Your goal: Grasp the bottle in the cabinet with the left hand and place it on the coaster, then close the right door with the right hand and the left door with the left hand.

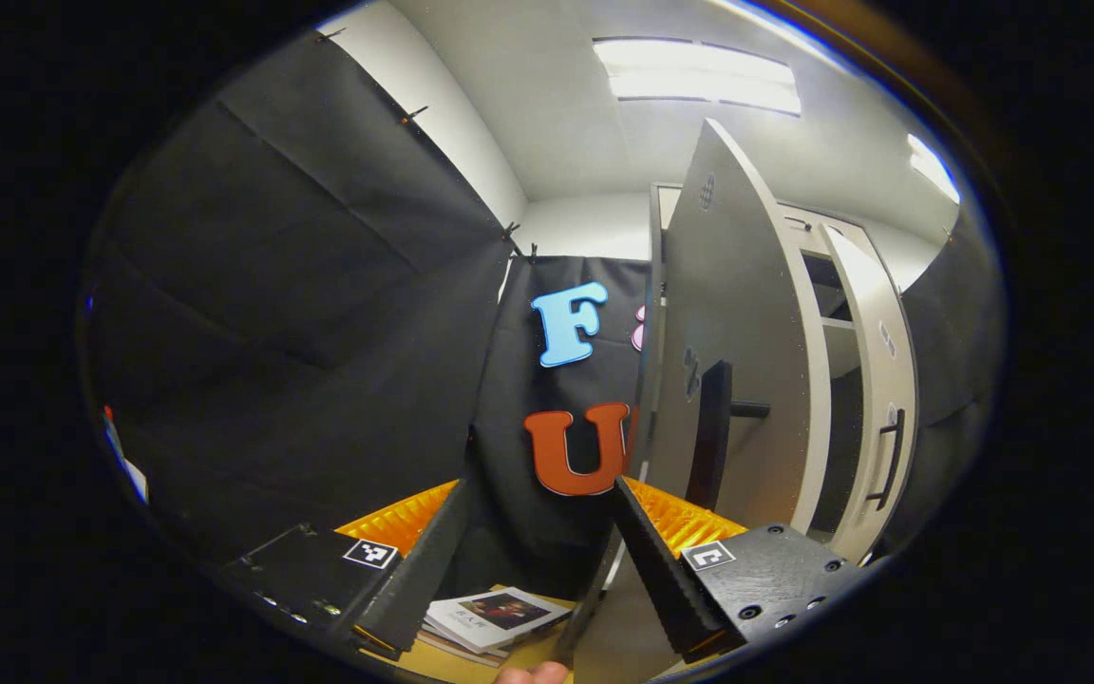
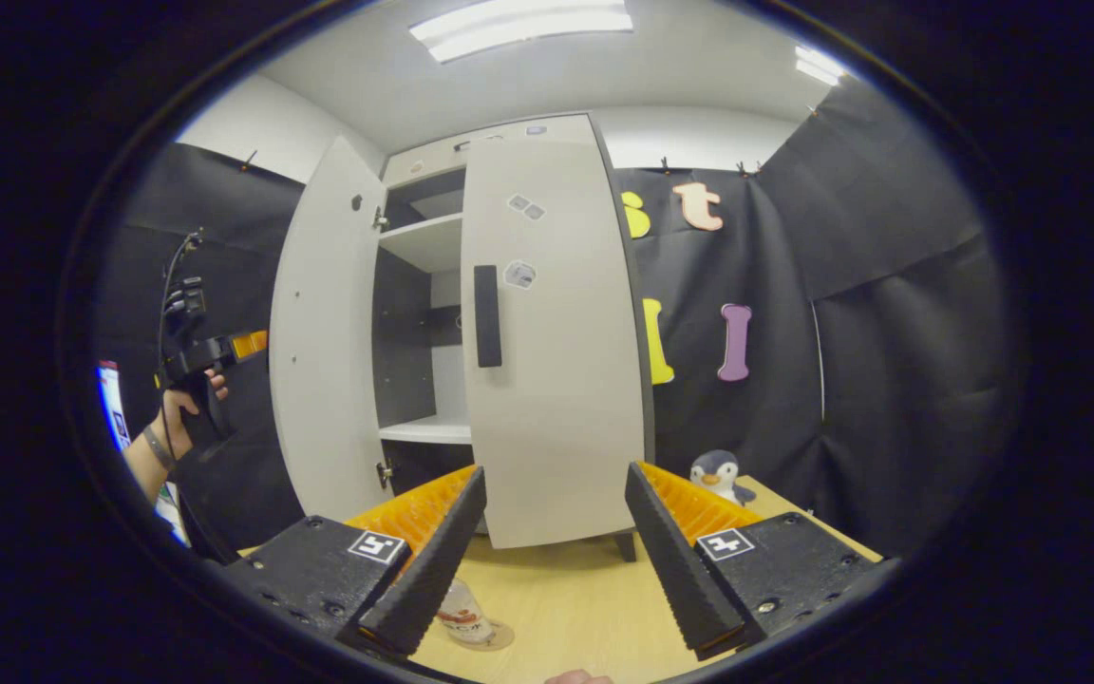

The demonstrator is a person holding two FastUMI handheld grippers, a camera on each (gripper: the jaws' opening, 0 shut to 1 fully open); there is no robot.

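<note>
The white cabinet stands on the wooden table. Its right door with a dark handle covers the right half, shut or nearly so. The left door swings wide open and shows bare shelves. A clear bottle stands on a round coaster, partly behind my finger. My right gripper is open in front of the right door, holding nothing. My left gripper is open and empty beside the left door's outer face. A hand holds the left gripper left of that door.
A toy penguin sits on the table right of the cabinet. A magazine lies on the table below the left gripper. The left door's handle and the right door's handle both stick out. Black cloth walls close in the booth.
</note>
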